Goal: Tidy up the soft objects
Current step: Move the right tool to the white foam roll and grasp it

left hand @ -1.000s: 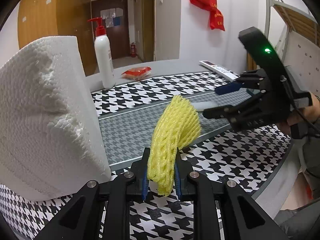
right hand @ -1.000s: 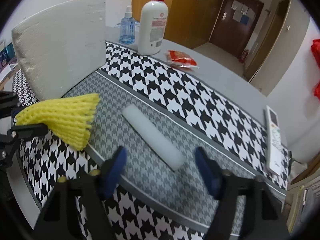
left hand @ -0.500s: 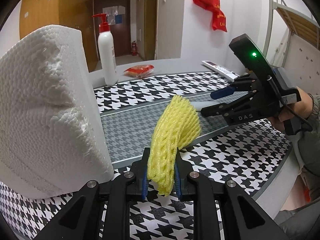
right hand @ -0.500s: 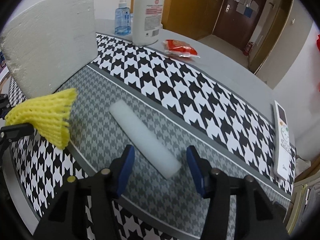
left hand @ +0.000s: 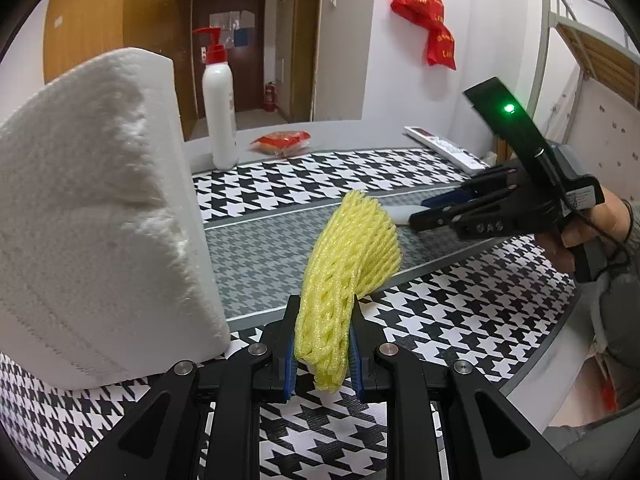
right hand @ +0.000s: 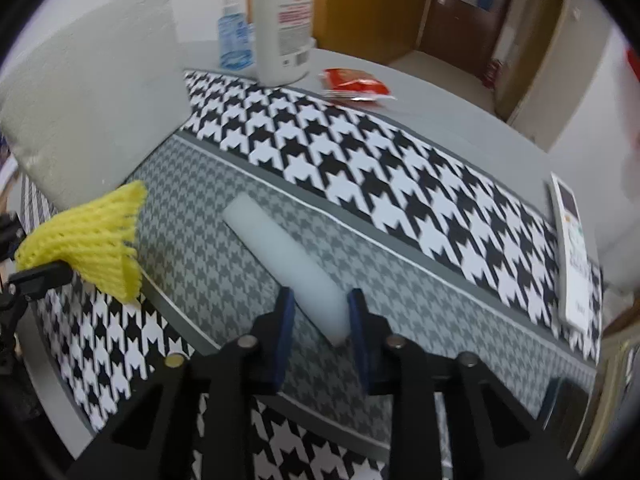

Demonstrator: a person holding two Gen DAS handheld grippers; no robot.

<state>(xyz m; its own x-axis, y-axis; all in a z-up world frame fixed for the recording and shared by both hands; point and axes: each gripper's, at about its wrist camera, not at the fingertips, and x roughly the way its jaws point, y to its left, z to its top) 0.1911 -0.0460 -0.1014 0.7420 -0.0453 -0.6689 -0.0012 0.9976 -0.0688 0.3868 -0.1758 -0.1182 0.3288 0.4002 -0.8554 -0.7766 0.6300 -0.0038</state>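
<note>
**Two soft things, one in each gripper's reach**

I see two bottles standing at the far side of the table. The big white pump bottle is not see-through, so I cannot tell what is in it. The small blue bottle next to it is see-through, but too blurry for me to tell how full it is.

My left gripper holds the yellow foam net tight between its blue pads. The net sticks up and away from the pads, and its top curls over to the right. A big white foam block stands just beside it on the left.

The white foam strip lies flat on the gray part of the checked mat. Its long side runs from far left to near right. My right gripper has its blue pads narrow, one on each side of the strip's near end. I cannot tell if they are squeezing it.
</note>
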